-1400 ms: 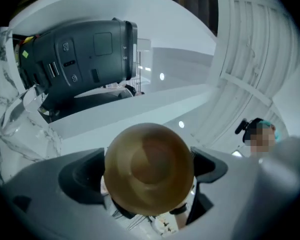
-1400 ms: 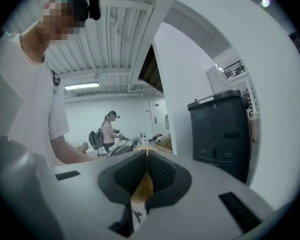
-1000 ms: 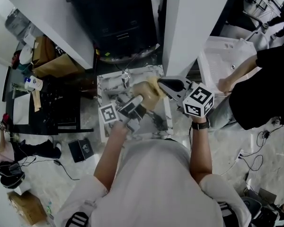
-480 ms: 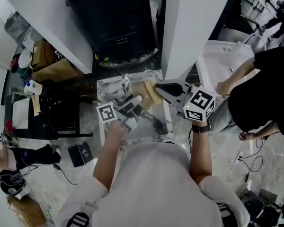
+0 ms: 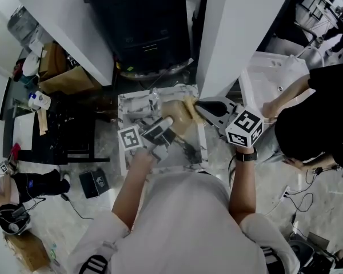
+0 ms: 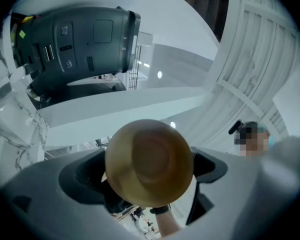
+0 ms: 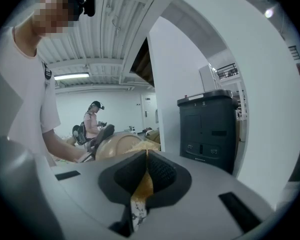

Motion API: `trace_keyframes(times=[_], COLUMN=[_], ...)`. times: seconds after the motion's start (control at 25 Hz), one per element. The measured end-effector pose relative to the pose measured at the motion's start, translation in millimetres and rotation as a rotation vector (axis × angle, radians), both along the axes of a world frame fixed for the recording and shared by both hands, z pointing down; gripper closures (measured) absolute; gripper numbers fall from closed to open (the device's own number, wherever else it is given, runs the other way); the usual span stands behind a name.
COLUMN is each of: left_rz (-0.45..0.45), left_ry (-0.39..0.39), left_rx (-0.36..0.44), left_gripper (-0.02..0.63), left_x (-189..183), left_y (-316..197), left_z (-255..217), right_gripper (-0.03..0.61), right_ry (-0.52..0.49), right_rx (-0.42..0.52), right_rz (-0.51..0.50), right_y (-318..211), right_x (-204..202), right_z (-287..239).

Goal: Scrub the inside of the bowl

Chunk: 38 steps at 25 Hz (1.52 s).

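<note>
A tan wooden bowl (image 5: 174, 117) is held up over a small marble-patterned table (image 5: 131, 104). My left gripper (image 5: 169, 125) is shut on the bowl's rim; in the left gripper view the bowl's round underside (image 6: 149, 169) fills the gap between the jaws. My right gripper (image 5: 193, 105) comes in from the right, shut on a thin yellow scrubbing pad (image 5: 186, 103) that lies against the bowl's upper right edge. The right gripper view shows the pad (image 7: 142, 186) pinched between the jaws, with the bowl (image 7: 117, 146) just beyond them.
A black bin (image 5: 143, 21) stands behind the table and a white pillar (image 5: 234, 33) to its right. A person in black (image 5: 317, 104) leans over a white tray (image 5: 268, 73) at the right. Cardboard and clutter (image 5: 51, 73) sit at the left.
The right gripper with the pad has shifted slightly along the bowl's edge. The left gripper keeps the bowl in about the same place.
</note>
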<state>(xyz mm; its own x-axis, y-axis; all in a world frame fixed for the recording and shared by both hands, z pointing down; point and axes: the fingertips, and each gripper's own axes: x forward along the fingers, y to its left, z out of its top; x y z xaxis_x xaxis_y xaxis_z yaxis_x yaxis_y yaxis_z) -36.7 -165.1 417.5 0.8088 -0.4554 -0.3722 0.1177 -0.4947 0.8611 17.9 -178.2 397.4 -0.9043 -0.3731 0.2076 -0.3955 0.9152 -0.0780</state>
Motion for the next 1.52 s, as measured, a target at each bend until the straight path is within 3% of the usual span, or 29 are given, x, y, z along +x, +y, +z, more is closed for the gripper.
trace_keyframes(times=[0.12, 0.2, 0.4, 0.6, 0.72, 0.88, 1.0, 1.12, 1.28, 1.52], left_rz=[-0.083, -0.106, -0.028, 0.066, 0.073, 0.016, -0.040, -0.052, 0.029, 0.151], left_ry=[0.018, -0.018, -0.138, -0.041, 0.004, -0.004, -0.017, -0.077, -0.125, -0.033], left_rx=[-0.037, -0.035, 0.008, -0.012, -0.023, -0.029, -0.041, -0.015, 0.016, 0.007], left_gripper=[0.066, 0.066, 0.066, 0.067, 0.069, 0.069, 0.069, 0.069, 0.069, 0.069], left_x=[-18.3, -23.6, -1.4, 25.4, 26.4, 10.1, -3.6, -5.9, 12.5, 37.7], left_y=[-19.6, -25.0, -11.0, 14.7, 17.0, 3.7, -12.9, -22.1, -11.1, 17.4], left_z=[-0.4, 0.3, 10.3, 0.8, -8.3, -7.6, -5.0, -1.3, 4.7, -6.1], right_gripper=[0.560, 0.560, 0.560, 0.560, 0.560, 0.560, 0.560, 0.560, 0.560, 0.560], right_ry=[-0.002, -0.031, -0.032, -0.009, -0.008, 0.059, 0.027, -0.035, -0.087, -0.085], right_rx=[0.013, 0.025, 0.101, 0.112, 0.087, 0.086, 0.076, 0.082, 0.109, 0.034], right_rz=[-0.045, -0.069, -0.061, 0.047, 0.084, 0.048, -0.018, -0.049, -0.012, 0.099], right_y=[8.6, 14.6, 17.8, -1.3, -7.6, -0.8, 11.2, 17.2, 12.0, -10.7], right_x=[-7.6, -13.8, -19.6, -5.6, 4.4, 3.7, -2.5, -9.3, -9.7, 10.4], right_z=[-4.7, -11.4, -31.3, -24.7, -15.9, -8.6, -16.2, -29.2, -41.6, -21.4])
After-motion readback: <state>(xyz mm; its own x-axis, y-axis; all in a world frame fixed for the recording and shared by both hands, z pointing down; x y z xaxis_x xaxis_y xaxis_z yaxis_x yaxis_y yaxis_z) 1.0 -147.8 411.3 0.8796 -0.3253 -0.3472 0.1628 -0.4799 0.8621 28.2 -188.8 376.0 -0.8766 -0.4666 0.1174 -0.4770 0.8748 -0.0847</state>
